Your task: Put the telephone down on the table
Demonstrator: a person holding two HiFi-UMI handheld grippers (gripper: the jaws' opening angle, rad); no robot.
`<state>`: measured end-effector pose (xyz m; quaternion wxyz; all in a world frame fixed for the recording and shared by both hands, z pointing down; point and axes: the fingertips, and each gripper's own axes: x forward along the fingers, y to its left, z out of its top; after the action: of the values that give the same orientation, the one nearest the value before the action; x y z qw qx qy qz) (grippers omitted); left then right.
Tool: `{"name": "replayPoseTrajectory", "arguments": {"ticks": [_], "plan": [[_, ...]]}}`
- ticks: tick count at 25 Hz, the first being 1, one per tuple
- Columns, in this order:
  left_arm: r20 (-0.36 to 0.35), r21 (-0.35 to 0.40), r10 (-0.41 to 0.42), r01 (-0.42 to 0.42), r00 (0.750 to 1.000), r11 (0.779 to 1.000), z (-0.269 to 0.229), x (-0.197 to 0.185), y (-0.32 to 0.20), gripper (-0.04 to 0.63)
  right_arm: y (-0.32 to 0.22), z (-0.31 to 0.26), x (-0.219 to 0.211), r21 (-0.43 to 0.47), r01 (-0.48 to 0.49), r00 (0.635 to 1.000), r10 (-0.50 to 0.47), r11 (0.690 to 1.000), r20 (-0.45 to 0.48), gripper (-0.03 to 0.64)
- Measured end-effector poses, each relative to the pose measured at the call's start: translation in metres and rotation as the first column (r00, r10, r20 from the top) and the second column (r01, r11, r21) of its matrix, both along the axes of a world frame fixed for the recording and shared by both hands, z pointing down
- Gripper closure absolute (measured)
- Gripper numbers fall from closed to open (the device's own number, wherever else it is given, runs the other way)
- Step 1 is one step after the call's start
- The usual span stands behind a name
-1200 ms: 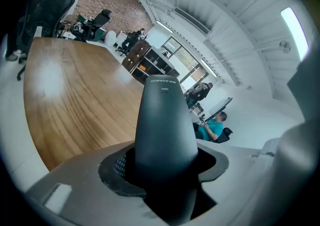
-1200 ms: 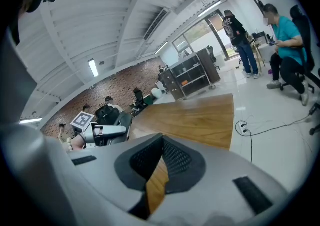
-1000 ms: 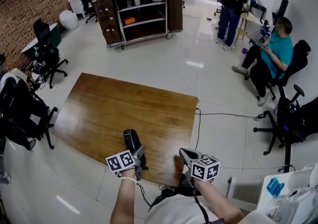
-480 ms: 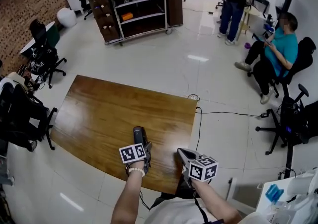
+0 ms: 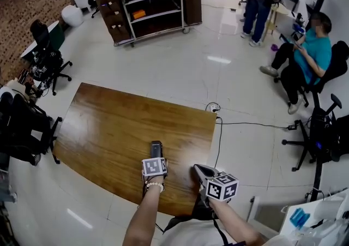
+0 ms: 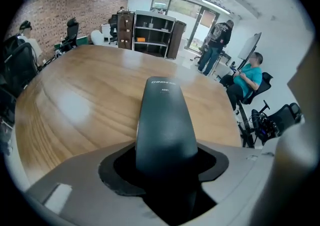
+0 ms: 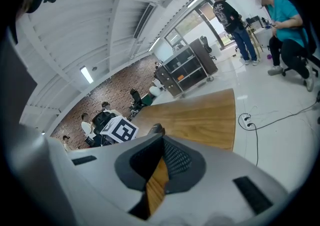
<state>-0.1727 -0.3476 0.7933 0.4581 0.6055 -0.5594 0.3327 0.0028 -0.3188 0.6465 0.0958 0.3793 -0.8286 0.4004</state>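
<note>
I see left gripper point(image 5: 156, 157) clamped on black telephone point(image 5: 156, 147) over wooden table point(image 5: 114, 125) | right gripper point(image 5: 202, 171) slightly ajar, empty | glossy pale floor point(image 5: 180, 59), shelving cart point(image 5: 150, 2) top centre

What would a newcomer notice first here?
The black telephone clamped in the left gripper, angled down over the near edge of the wood table. Next, the right gripper beside it, jaws apart and empty. Farther back stand a dark shelf cart and, at right, a seated person.
</note>
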Motion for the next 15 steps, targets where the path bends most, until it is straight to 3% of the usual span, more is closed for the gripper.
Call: {"name": "replayPoseTrajectory", "arguments": {"ticks": [3,15], "plan": [[0.040,-0.024,0.011,-0.010,0.999,1.000,0.006,0.003,0.001,0.314,-0.003,0.002,-0.001,-0.006,-0.001,1.000,0.001,1.000,0.002,0.617],[0.057,-0.028,-0.061,0.063,0.996,0.998,0.005,0.012,-0.003,0.308,-0.009,0.004,0.001,-0.016,-0.005,1.000,0.005,1.000,0.009,0.617]]}}
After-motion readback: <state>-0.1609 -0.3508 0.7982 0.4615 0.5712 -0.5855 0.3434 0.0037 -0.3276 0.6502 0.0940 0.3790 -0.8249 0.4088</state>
